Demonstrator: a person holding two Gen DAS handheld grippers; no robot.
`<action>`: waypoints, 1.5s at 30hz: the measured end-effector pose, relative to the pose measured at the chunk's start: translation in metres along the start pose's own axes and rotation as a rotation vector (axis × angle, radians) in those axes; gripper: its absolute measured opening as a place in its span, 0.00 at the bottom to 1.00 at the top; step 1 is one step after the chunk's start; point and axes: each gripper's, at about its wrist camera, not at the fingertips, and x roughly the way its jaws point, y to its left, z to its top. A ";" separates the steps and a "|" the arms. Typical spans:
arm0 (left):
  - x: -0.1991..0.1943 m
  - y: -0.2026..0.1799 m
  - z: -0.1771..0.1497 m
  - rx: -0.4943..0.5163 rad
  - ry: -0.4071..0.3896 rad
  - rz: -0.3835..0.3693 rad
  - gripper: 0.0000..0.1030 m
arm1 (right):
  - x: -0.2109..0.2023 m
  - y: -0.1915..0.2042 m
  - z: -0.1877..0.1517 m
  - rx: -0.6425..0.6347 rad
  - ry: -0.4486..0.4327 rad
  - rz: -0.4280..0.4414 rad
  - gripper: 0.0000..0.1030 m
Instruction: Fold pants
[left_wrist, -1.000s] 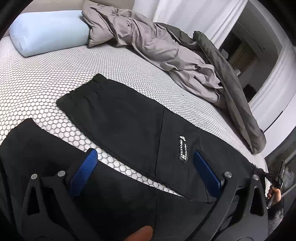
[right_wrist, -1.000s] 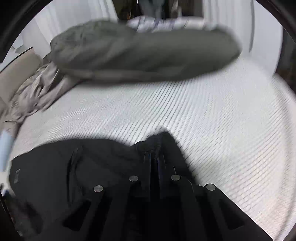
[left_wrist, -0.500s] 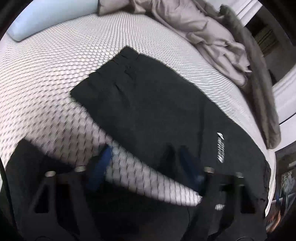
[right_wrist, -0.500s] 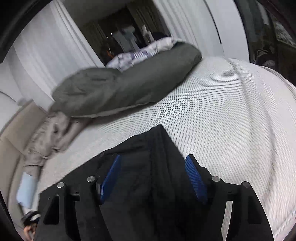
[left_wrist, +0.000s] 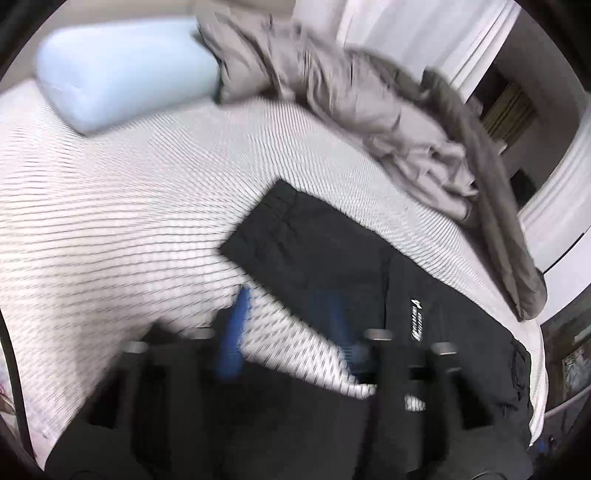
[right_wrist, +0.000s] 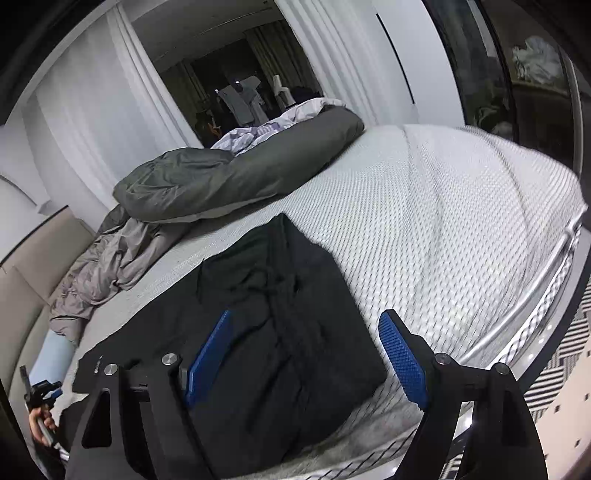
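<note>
Black pants (left_wrist: 332, 254) lie spread on the white patterned mattress (left_wrist: 110, 206), one leg stretching away with a white logo on it. In the right wrist view the waist end (right_wrist: 280, 317) lies bunched near the bed's near edge. My left gripper (left_wrist: 291, 314) is open and empty, blurred by motion, hovering over the gap between the two legs. My right gripper (right_wrist: 306, 347) is open and empty, just above the waist end, with its fingers on either side of it.
A light blue pillow (left_wrist: 122, 70) lies at the head of the bed. A crumpled grey sheet (left_wrist: 343, 96) and a dark green duvet (right_wrist: 236, 173) lie along the far side. White curtains hang behind. The bed's edge (right_wrist: 524, 332) is at right.
My right gripper was shut on the pants' waist, then opened and pulled back. My left gripper, open throughout, has swung across above the pant legs.
</note>
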 end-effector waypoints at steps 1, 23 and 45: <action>-0.022 0.007 -0.010 0.004 -0.040 0.002 0.85 | 0.000 0.000 -0.007 0.007 0.002 0.010 0.81; -0.058 0.080 -0.104 -0.048 -0.006 0.048 0.24 | 0.003 -0.015 -0.068 0.131 0.045 0.071 0.82; -0.041 0.087 -0.102 -0.111 0.016 0.039 0.24 | 0.046 -0.031 -0.065 0.171 0.096 0.067 0.20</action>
